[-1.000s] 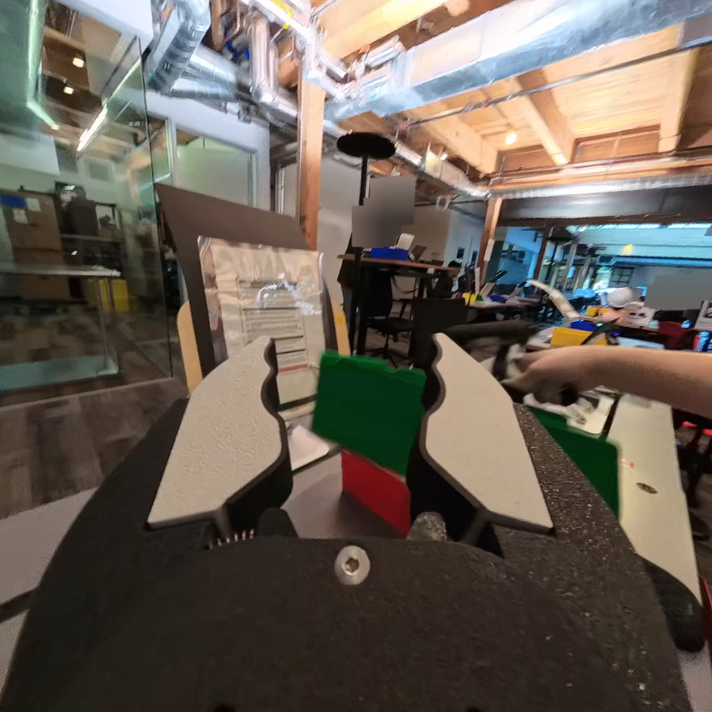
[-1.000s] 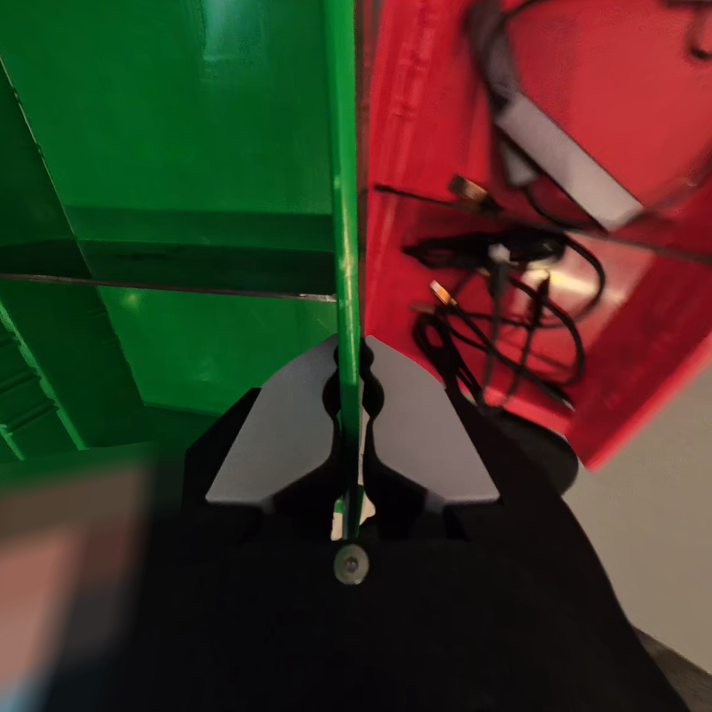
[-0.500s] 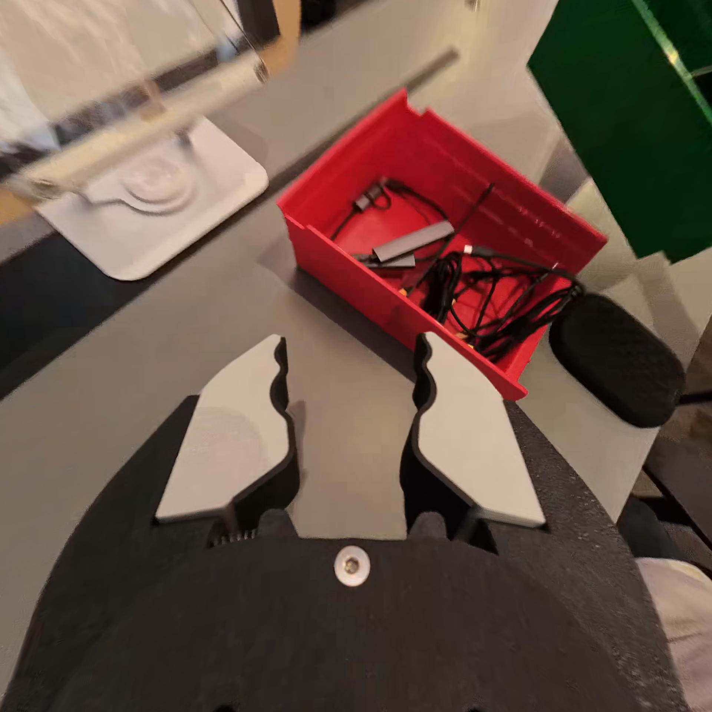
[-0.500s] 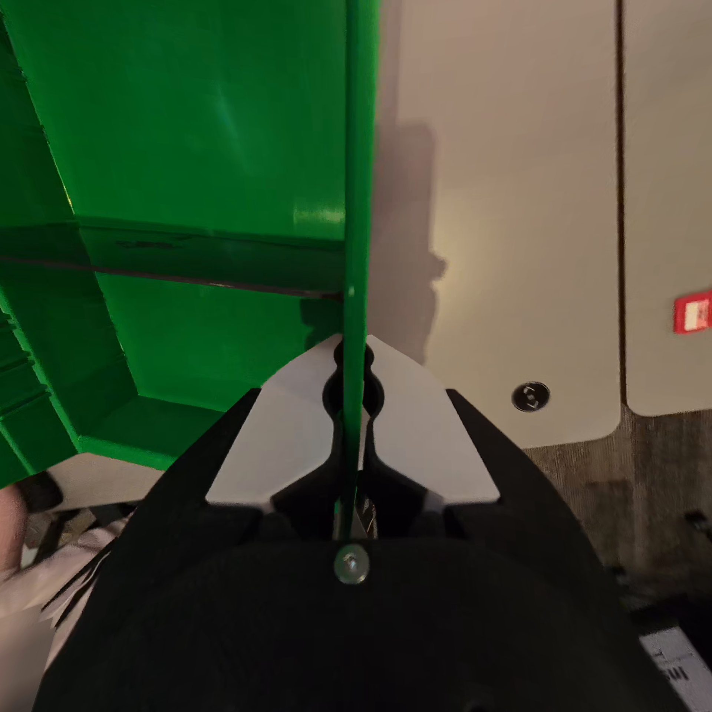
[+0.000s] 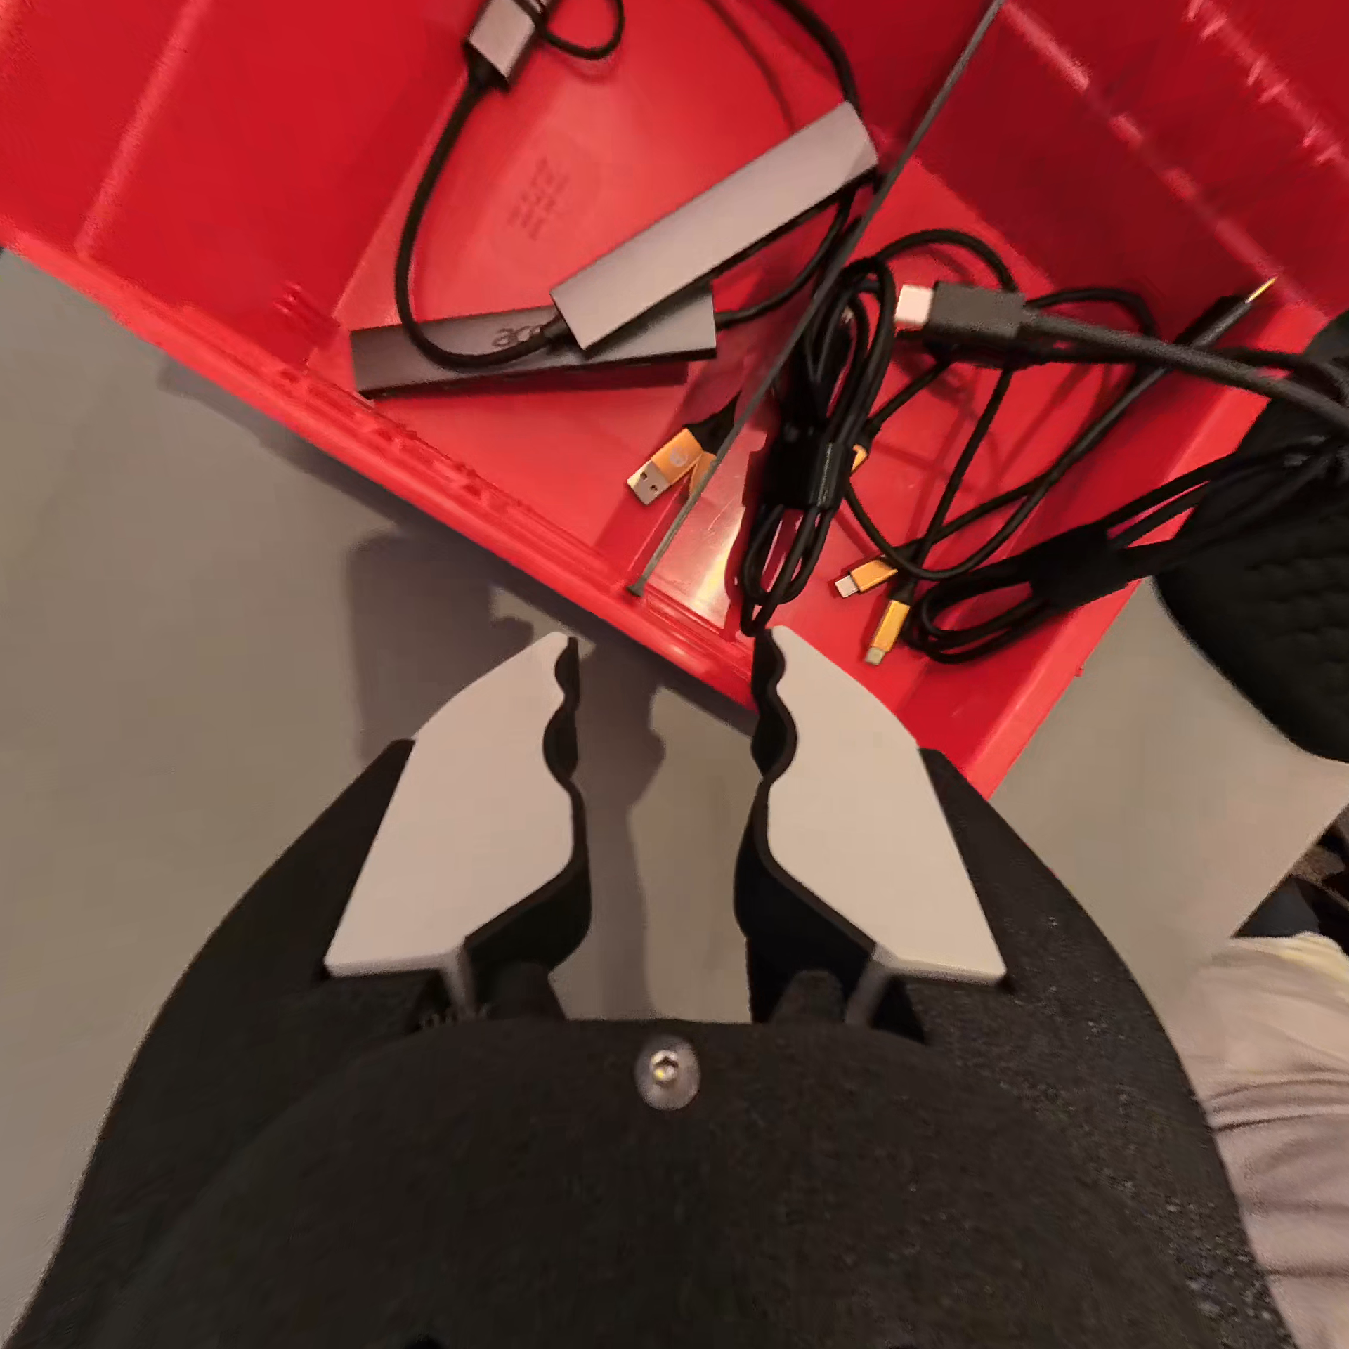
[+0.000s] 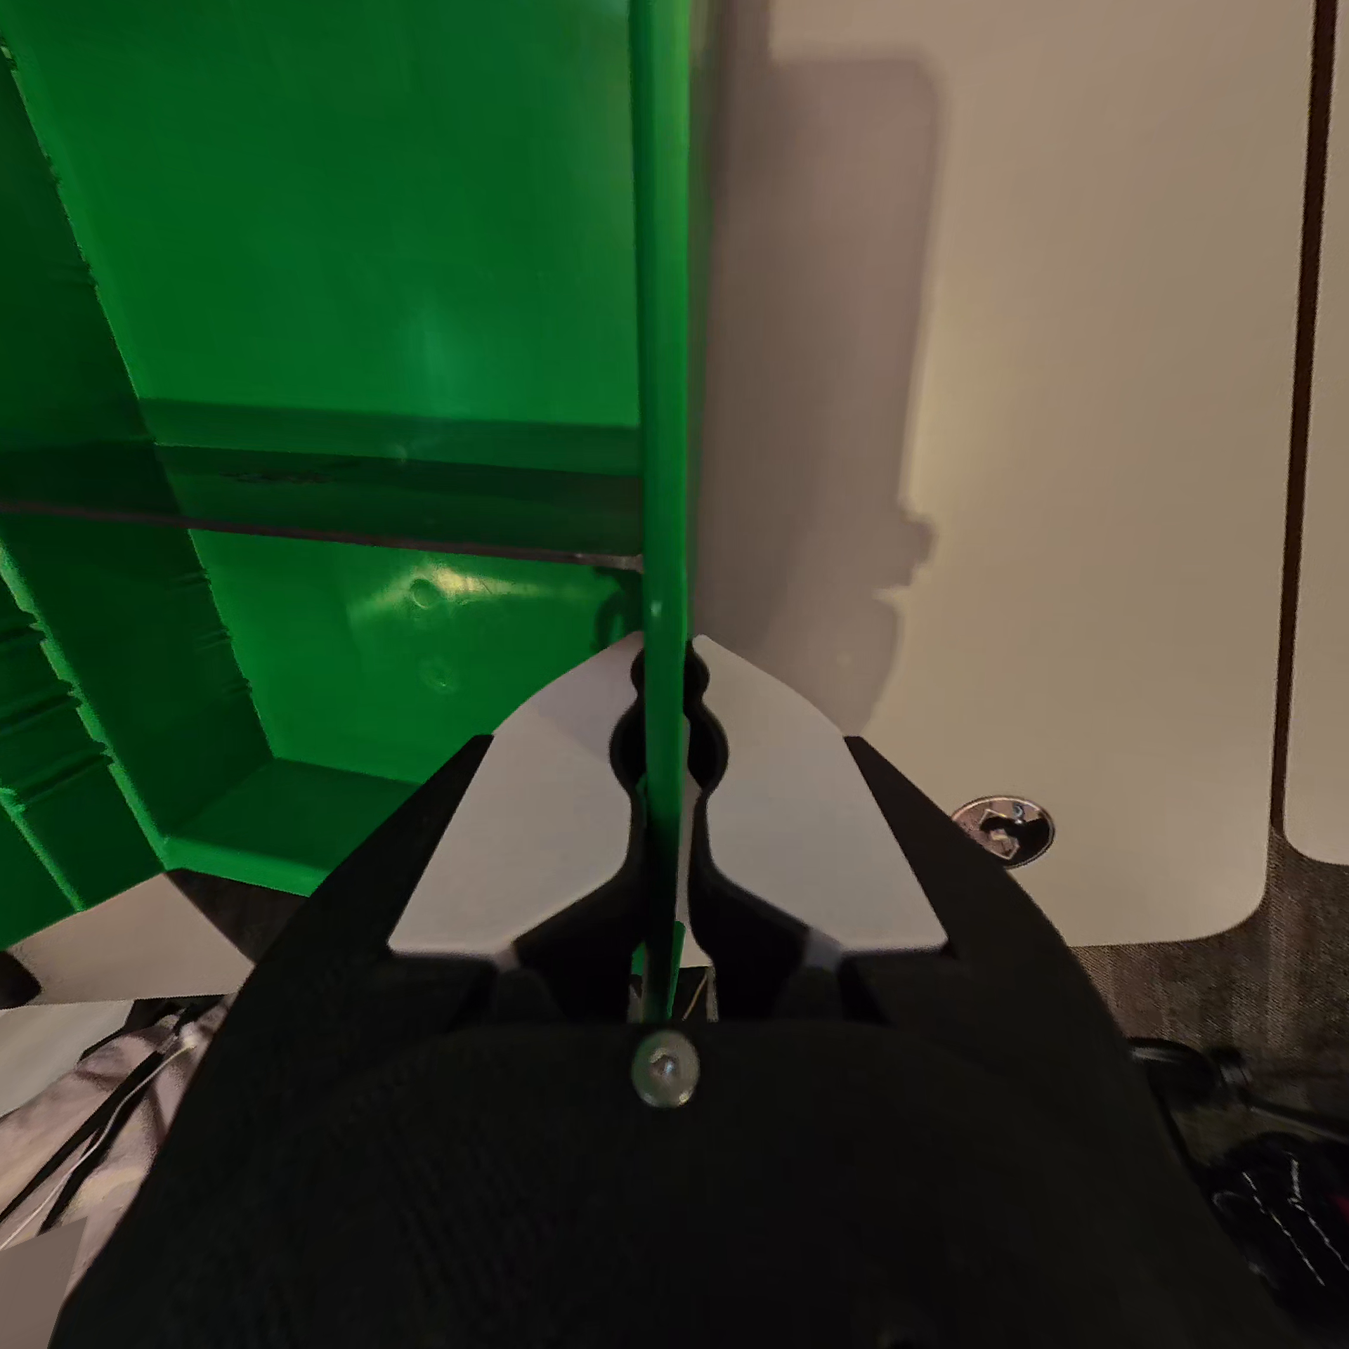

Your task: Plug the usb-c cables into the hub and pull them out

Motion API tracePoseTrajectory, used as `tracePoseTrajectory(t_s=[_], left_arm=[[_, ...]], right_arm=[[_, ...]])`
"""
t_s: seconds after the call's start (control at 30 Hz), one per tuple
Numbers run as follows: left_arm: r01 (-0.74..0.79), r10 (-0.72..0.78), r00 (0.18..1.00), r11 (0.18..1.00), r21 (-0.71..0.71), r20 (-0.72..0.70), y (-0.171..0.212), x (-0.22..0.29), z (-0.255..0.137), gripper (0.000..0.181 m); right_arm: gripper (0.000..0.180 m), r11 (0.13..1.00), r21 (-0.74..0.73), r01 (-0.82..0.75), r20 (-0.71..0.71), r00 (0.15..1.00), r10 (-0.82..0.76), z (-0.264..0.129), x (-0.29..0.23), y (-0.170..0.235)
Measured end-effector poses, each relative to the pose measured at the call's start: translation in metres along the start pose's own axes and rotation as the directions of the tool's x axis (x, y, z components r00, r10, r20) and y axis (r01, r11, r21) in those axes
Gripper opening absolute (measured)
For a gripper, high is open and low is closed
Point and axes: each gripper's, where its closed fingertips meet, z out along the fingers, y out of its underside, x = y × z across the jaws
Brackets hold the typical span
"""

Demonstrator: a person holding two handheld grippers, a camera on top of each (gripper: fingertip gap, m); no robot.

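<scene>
In the left wrist view a red bin [image 5: 219,168] sits on the grey table. It holds two slim grey hubs [image 5: 701,233], one lying across the other [image 5: 452,358], and a tangle of black cables [image 5: 825,467] with orange-tipped plugs [image 5: 664,467]. A thicker black cable with a pale plug [image 5: 971,310] crosses the bin's right side. My left gripper [image 5: 668,642] is open and empty, its tips at the bin's near wall. My right gripper [image 6: 666,646] is shut on the wall of an empty green bin [image 6: 365,255] and holds it above a pale table.
A black padded object [image 5: 1270,606] lies against the red bin's right end. Pale cloth [image 5: 1285,1080] shows at the lower right. In the right wrist view, the pale table [image 6: 1095,438] has a round metal fitting [image 6: 1004,831], a dark seam on the right, and grey floor [image 6: 1168,971] beyond its edge. The grippers' ends are close to 50 cm from one another.
My left gripper has tilted down from the room and closed in on the red bin. My right gripper has carried the green bin away from the red bin over the pale table.
</scene>
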Motion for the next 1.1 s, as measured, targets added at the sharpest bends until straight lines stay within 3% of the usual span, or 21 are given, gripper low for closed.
tracePoseTrajectory(t_s=[0.1,0.27,0.33,0.4,0.67,0.8,0.93,1.1], left_arm=[[-0.038,0.041,0.998,0.998,-0.056,0.045,0.005,0.001,0.01,0.042],[-0.027,0.028,1.0,0.996,-0.084,0.007,0.012,-0.005,0.007,0.036],[-0.01,0.006,0.999,0.994,-0.107,-0.033,0.018,-0.013,0.003,0.017],[0.01,-0.012,1.0,0.994,-0.112,-0.016,0.024,-0.033,-0.003,0.012],[0.276,-0.278,0.959,0.96,-0.056,-0.047,0.066,-0.127,-0.035,0.006],[0.452,-0.449,0.89,0.892,0.025,-0.082,0.107,-0.179,-0.061,0.01],[0.659,-0.646,0.751,0.746,0.096,-0.135,0.162,-0.218,-0.09,0.014],[0.746,-0.74,0.666,0.654,0.128,-0.096,0.214,-0.235,-0.115,0.012]], right_arm=[[0.006,1.0,0.013,-0.008,-0.003,1.0,0.008,0.0,0.008,0.0],[0.006,1.0,0.021,-0.006,-0.028,1.0,0.006,-0.007,0.021,0.001],[0.007,1.0,0.025,-0.01,-0.035,0.999,0.011,-0.009,0.024,0.001],[0.006,1.0,0.027,-0.01,-0.033,0.999,0.011,-0.008,0.024,0.001],[0.006,1.0,0.022,0.003,-0.011,1.0,-0.003,0.001,0.013,-0.007],[0.006,1.0,0.025,0.017,0.003,1.0,-0.017,0.005,0.005,-0.013],[0.006,0.999,0.024,0.026,-0.001,1.0,-0.026,0.006,-0.002,-0.018],[0.006,0.998,0.029,0.057,0.006,0.998,-0.057,0.01,-0.018,-0.028]])
